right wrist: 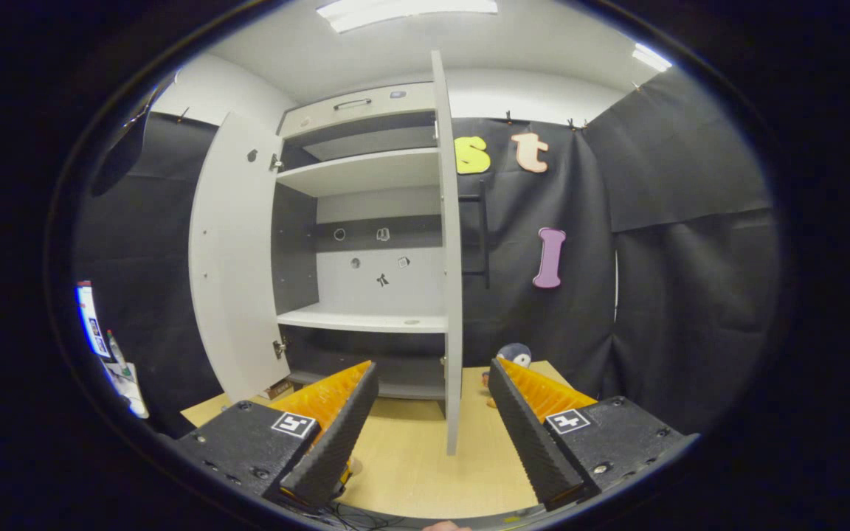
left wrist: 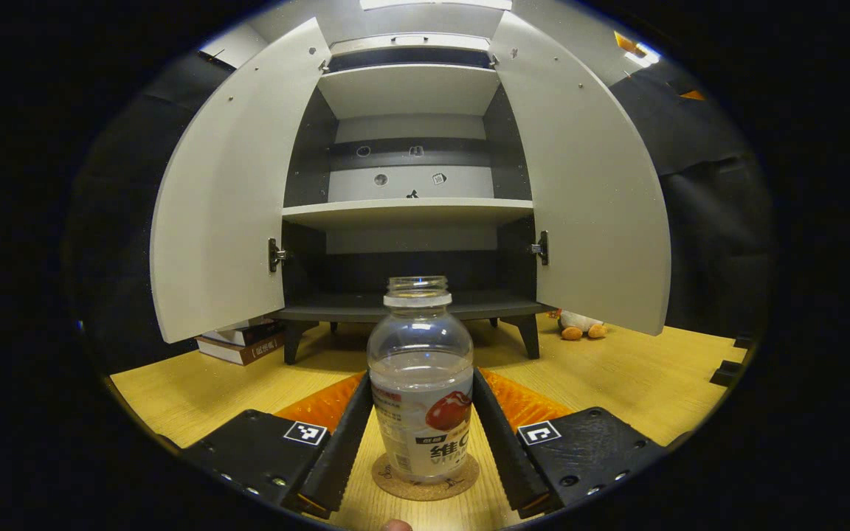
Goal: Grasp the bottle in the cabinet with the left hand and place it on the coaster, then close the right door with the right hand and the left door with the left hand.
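While on coaster (left wrist: 425, 479): one bottle (left wrist: 420, 383)

**Wooden tabletop carries cabinet, coaster and a few strays**

A light wooden table (left wrist: 617, 383) bears the load in the left gripper view. A cabinet (left wrist: 410, 214) stands on it on short dark legs, both doors swung wide. Near the front edge lies a round cork coaster (left wrist: 425, 483) with a clear bottle (left wrist: 420, 383) upright on it. To the left, tucked under the open door beside a cabinet leg, sits a small stack of books (left wrist: 240, 343). To the right, past the other leg, a plush toy (left wrist: 578, 324) rests on the wood. In the right gripper view, the same pale tabletop runs up to the cabinet's base.
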